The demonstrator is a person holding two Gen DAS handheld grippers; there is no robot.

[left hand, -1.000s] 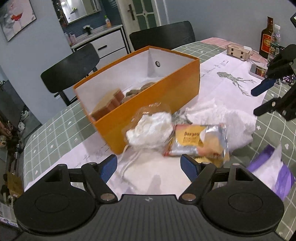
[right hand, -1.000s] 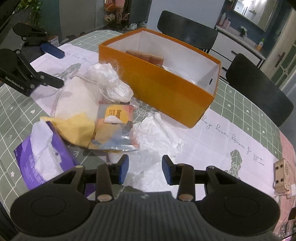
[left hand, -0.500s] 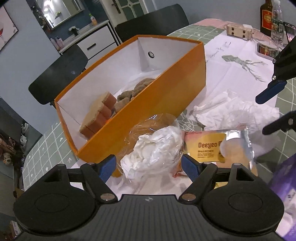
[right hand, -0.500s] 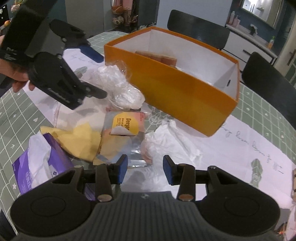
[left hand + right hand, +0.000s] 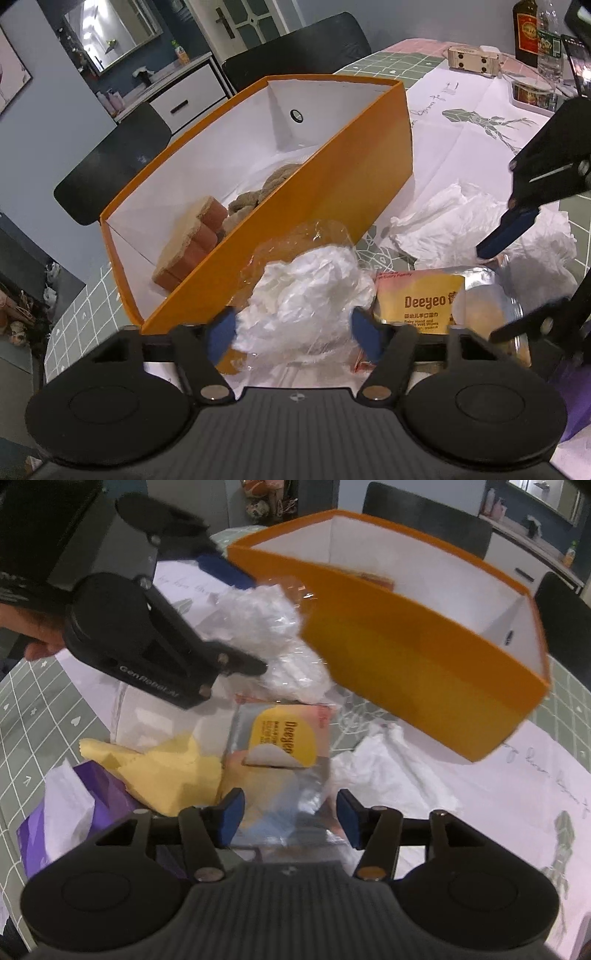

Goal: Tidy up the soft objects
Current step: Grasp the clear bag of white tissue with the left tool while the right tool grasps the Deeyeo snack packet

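Observation:
A clear bag of white cotton (image 5: pixel 306 291) lies against the front wall of the orange box (image 5: pixel 354 192). My left gripper (image 5: pixel 291 330) is open, its blue pads either side of the bag. A silver wet wipes pack (image 5: pixel 284 760) lies flat beside it; my right gripper (image 5: pixel 288 818) is open around its near end. The box holds a brown sponge block (image 5: pixel 188 243) and a tan cloth (image 5: pixel 255 199). A yellow cloth (image 5: pixel 166 771) and a crumpled white tissue (image 5: pixel 391 764) lie by the pack. The left gripper also shows in the right wrist view (image 5: pixel 236 620).
A purple tissue pack (image 5: pixel 74 812) lies at the near left. Bottles (image 5: pixel 526 31), a wooden block (image 5: pixel 472 61) and a tin (image 5: pixel 532 92) stand at the table's far end. Black chairs (image 5: pixel 114 162) stand behind the box.
Both grippers moved forward and down. The left one now straddles the cotton bag; the right one opened wider and now straddles the wipes pack.

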